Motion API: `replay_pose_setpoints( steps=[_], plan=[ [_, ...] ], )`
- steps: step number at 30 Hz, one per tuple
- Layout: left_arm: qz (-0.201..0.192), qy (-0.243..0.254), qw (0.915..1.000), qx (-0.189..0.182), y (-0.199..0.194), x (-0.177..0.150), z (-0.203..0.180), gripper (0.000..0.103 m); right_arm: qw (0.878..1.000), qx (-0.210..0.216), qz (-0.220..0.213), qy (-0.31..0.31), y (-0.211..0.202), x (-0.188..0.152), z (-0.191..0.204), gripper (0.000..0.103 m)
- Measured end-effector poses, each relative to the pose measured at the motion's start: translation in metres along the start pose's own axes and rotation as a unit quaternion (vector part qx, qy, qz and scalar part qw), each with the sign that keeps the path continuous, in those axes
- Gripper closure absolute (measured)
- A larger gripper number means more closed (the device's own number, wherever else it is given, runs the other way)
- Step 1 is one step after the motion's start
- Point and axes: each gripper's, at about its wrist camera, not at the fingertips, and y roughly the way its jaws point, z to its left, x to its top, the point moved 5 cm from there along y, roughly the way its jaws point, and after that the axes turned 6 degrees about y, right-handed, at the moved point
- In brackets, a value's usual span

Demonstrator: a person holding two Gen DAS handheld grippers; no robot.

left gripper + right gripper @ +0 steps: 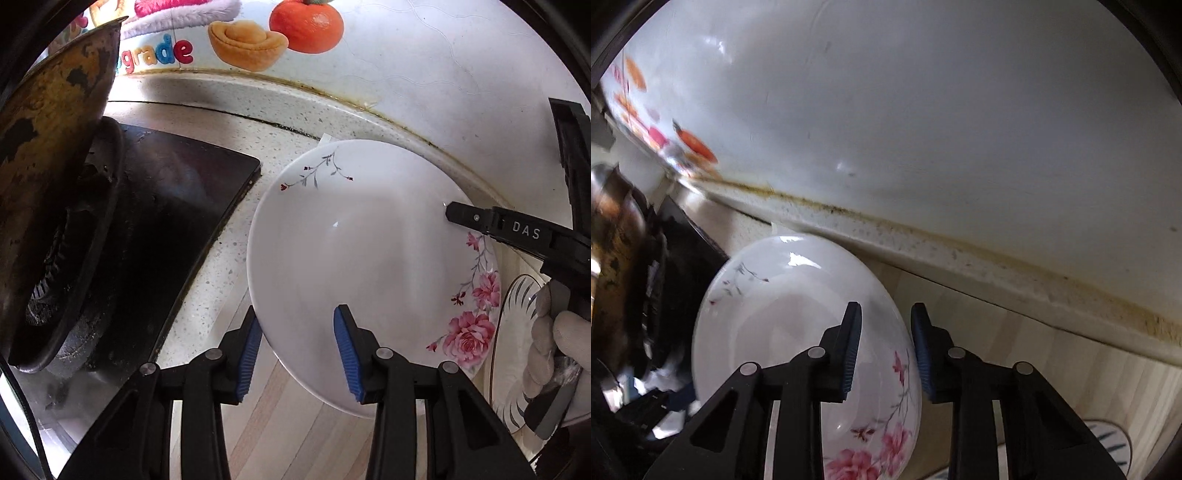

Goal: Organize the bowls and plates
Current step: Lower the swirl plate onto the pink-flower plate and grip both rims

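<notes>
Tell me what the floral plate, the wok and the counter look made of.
Floral plate: probably glazed ceramic or porcelain; glossy white with sharp glints and printed pink flowers. Wok: metal, likely steel or iron; its outside is browned with flaking black patches. Counter: looks like speckled stone or composite, pale with dark flecks and a smooth finish.

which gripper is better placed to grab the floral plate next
Probably either, slightly the right. The right gripper is open with the floral plate rim between its pads. The left gripper is open too, straddling the near rim.
</notes>
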Motion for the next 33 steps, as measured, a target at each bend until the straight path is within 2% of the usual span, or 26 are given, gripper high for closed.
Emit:
replay_pose_setpoints(
  steps=[6,9,21,27,33],
  plan=[
    [-0.005,-0.011,0.9999,-0.011,-0.005,-0.002,0.005,0.066,0.999,0.025,0.016,0.022,-0.007,-0.005,-0.011,0.083],
    [-0.011,-0.007,0.9998,-0.013,-0.013,-0.003,0.002,0.066,0.999,0.024,0.014,0.019,-0.015,-0.010,-0.012,0.085],
    [-0.028,0.002,0.9990,-0.035,-0.057,-0.016,-0.010,0.066,0.999,0.042,-0.001,0.029,-0.067,-0.025,-0.016,0.087],
    [-0.034,0.030,0.9971,-0.061,-0.101,-0.034,-0.030,0.066,0.997,0.056,-0.016,0.055,-0.115,-0.051,-0.027,0.087],
    [-0.012,0.046,0.9935,-0.103,-0.130,-0.060,-0.048,0.066,0.995,0.056,-0.029,0.083,-0.179,-0.103,-0.045,0.087]
  ],
)
